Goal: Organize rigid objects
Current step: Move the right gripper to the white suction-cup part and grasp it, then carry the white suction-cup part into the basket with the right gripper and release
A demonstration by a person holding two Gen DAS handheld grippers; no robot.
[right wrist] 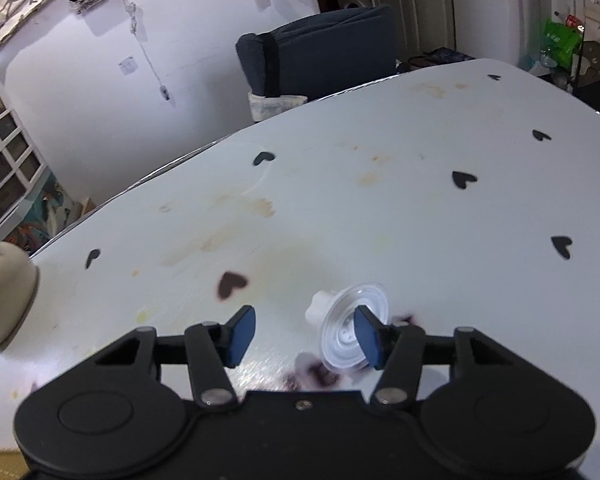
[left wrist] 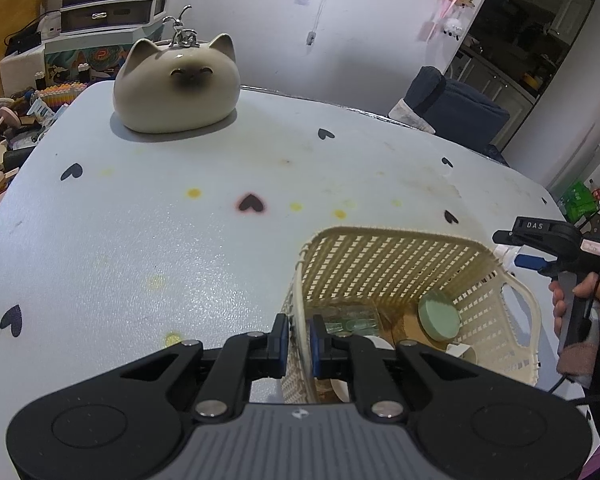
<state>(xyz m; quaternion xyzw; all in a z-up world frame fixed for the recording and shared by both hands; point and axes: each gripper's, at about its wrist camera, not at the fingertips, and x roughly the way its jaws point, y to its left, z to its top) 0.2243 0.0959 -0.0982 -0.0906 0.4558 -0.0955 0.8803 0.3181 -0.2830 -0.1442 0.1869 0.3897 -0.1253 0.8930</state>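
Here, the small clear plastic piece (right wrist: 350, 330), a ribbed disc with a stubby white neck, lies tilted on the table (right wrist: 380, 220) between the blue pads of the right gripper (right wrist: 306, 334). The right-hand pad is at its disc, perhaps touching; the left-hand pad stands well apart, so nothing is clamped yet. It looks very light, stiff and slick, likely to skate or flip if only 1 pad pushes it. The better hold would probably be across the neck or flat across the disc's 2 faces, not on its thin rim.

Beyond it, the table wears a white glossy cover printed with black hearts and marked by brown and yellow stains. The woven cream basket (left wrist: 404, 248) has a lattice wall, a loop handle, and a pale green round lid (left wrist: 439, 316) inside. The left gripper (left wrist: 298, 336) is clenched on the basket's near rim. A smooth ceramic cat (left wrist: 176, 88) sits far off.
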